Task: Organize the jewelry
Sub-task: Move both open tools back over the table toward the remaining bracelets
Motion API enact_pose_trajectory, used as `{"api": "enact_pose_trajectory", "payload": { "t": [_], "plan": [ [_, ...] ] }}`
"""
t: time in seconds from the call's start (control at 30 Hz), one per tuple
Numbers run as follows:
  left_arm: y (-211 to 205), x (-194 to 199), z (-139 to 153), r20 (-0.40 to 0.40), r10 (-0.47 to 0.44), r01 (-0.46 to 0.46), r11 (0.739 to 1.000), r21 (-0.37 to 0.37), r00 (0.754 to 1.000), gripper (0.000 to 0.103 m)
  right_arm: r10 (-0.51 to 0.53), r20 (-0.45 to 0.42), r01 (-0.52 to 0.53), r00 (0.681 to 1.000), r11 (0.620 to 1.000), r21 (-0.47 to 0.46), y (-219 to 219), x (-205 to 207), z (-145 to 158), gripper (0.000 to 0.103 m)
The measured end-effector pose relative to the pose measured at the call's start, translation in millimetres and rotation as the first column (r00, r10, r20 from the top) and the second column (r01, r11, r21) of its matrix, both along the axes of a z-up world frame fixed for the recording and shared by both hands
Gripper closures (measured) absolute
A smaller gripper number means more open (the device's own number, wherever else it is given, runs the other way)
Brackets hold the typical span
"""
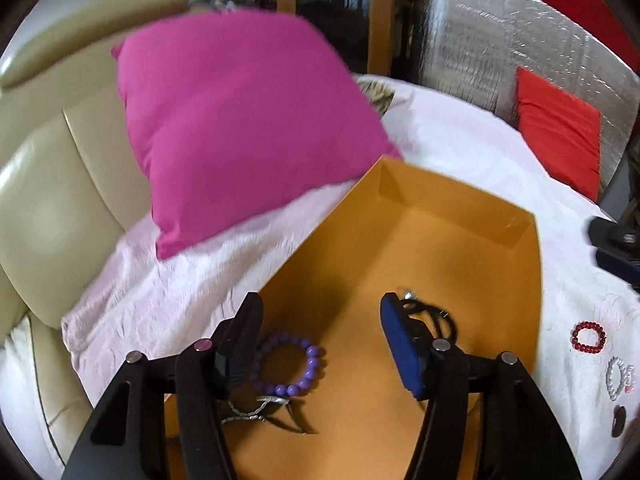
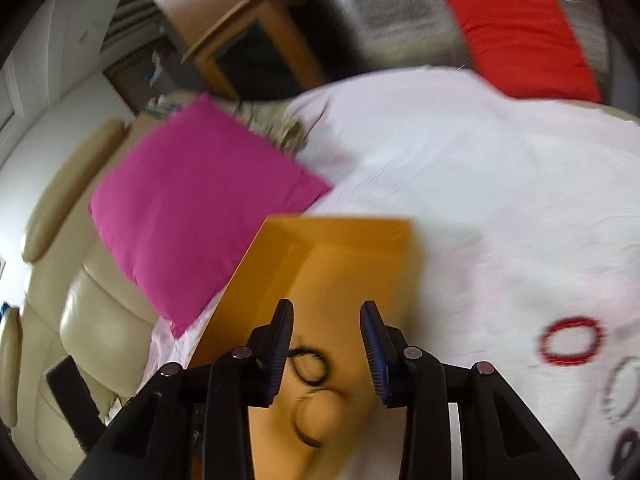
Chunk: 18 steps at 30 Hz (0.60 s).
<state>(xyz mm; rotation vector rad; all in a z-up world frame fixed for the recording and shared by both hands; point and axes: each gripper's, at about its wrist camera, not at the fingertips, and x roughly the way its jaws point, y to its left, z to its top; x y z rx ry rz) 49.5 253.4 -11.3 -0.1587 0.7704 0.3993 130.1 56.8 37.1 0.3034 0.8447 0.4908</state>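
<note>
An open orange box (image 1: 440, 240) lies on a white sheet. In it are a purple bead bracelet (image 1: 290, 364), a silver chain (image 1: 252, 410) and a black cord necklace (image 1: 436, 316). My left gripper (image 1: 320, 336) is open and empty, just above the box floor. My right gripper (image 2: 326, 340) is open and empty over the same box (image 2: 340, 248), above the black cord (image 2: 310, 368). A red bead bracelet (image 1: 589, 337) and a clear bead bracelet (image 1: 618, 372) lie on the sheet to the right of the box. The red one also shows, blurred, in the right wrist view (image 2: 570, 340).
A magenta pillow (image 1: 240, 120) leans on a cream leather sofa back (image 1: 48, 200) left of the box. A red cushion (image 1: 560, 132) sits at the far right. A dark ring-shaped item (image 1: 618, 420) lies below the clear bracelet. A wooden cabinet (image 1: 332, 20) stands behind.
</note>
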Motion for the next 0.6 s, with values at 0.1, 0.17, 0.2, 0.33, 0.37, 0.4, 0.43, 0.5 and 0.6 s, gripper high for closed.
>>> {"api": "enact_pose_trajectory", "payload": {
  "t": [0.1, 0.17, 0.2, 0.33, 0.37, 0.4, 0.43, 0.5, 0.6],
  "plan": [
    [-20.3, -3.3, 13.3, 0.055, -0.017, 0.013, 0.998, 0.064, 0.998, 0.037, -0.071, 0.043, 0.072, 0.997, 0.997, -0.018, -48.4, -10.9, 9.4, 0.061],
    [-33.3, -4.5, 19.2, 0.082, -0.031, 0.023, 0.995, 0.098, 0.996, 0.029, -0.127, 0.064, 0.129, 0.990, 0.991, -0.031, -81.0, -20.2, 10.2, 0.060],
    [-43.5, -5.9, 23.1, 0.101, -0.043, 0.030, 0.992, 0.126, 0.994, 0.028, -0.158, 0.071, 0.161, 0.985, 0.986, -0.035, -98.3, -25.0, 9.9, 0.058],
    [-84.2, -8.7, 32.8, 0.150, -0.136, 0.105, 0.975, 0.197, 0.979, 0.027, -0.264, 0.080, 0.268, 0.961, 0.962, -0.045, -161.1, -47.1, 1.4, 0.056],
    [-94.9, -9.2, 33.9, 0.156, -0.162, 0.127, 0.969, 0.211, 0.974, 0.026, -0.283, 0.083, 0.288, 0.955, 0.956, -0.051, -173.6, -53.0, -1.0, 0.056],
    [-105.0, -10.1, 34.5, 0.160, -0.189, 0.151, 0.963, 0.224, 0.969, 0.025, -0.298, 0.088, 0.303, 0.951, 0.951, -0.056, -184.3, -56.3, -2.4, 0.056],
    [-120.4, -10.3, 35.3, 0.162, -0.226, 0.184, 0.953, 0.242, 0.961, 0.021, -0.314, 0.091, 0.320, 0.945, 0.946, -0.059, -194.9, -60.7, -4.3, 0.056],
    [-143.9, -10.1, 34.9, 0.159, -0.285, 0.236, 0.934, 0.269, 0.945, 0.018, -0.354, 0.099, 0.360, 0.930, 0.932, -0.051, -215.3, -69.6, -9.0, 0.056],
    [-176.6, -6.6, 29.3, 0.136, -0.389, 0.343, 0.898, 0.276, 0.911, 0.018, -0.376, 0.075, 0.379, 0.924, 0.925, -0.033, -236.5, -77.9, -20.0, 0.053]
  ]
}}
